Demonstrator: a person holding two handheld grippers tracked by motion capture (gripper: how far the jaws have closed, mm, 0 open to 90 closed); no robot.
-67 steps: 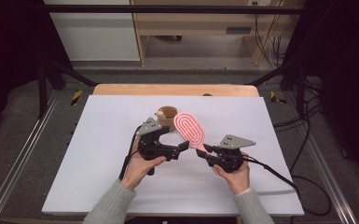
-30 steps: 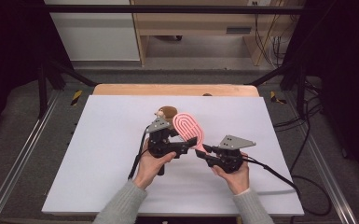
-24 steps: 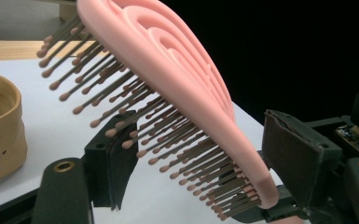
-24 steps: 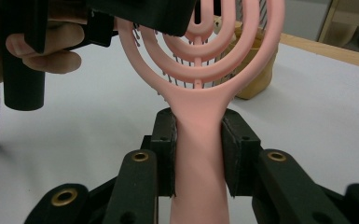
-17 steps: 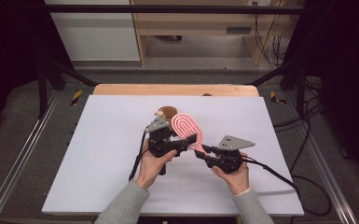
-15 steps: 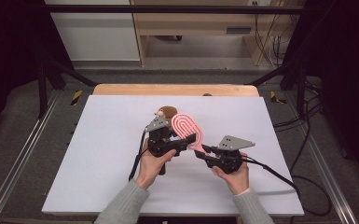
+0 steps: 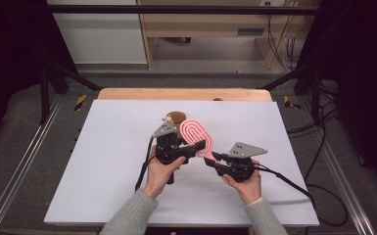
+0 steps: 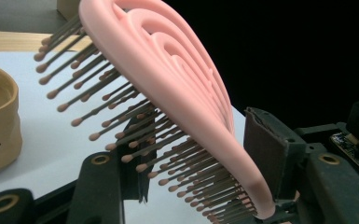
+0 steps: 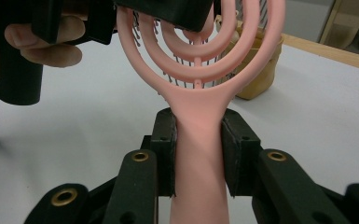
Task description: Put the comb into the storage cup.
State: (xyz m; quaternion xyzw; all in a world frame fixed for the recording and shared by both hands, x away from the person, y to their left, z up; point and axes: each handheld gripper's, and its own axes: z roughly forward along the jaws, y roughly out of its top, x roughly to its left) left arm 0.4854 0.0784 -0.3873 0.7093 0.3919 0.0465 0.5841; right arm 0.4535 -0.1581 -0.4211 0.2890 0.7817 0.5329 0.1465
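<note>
1. Hairbrush (image 7: 197,137), pink with looped ribs, hangs above the middle of the white table (image 7: 103,161), its handle clamped in our right hand-held gripper (image 9: 199,154).
2. Our left hand-held gripper (image 8: 200,154) has just been closing around the brush head: one pad (image 8: 265,149) touches the pink back, the other stands among the bristles, so we judge the grasp not quite firm.
3. We read this as a handover from right to left.
4. Next, the left must clamp fully before the right lets go.
5. A tan pot (image 7: 175,117) sits just beyond; we should avoid it.
</note>
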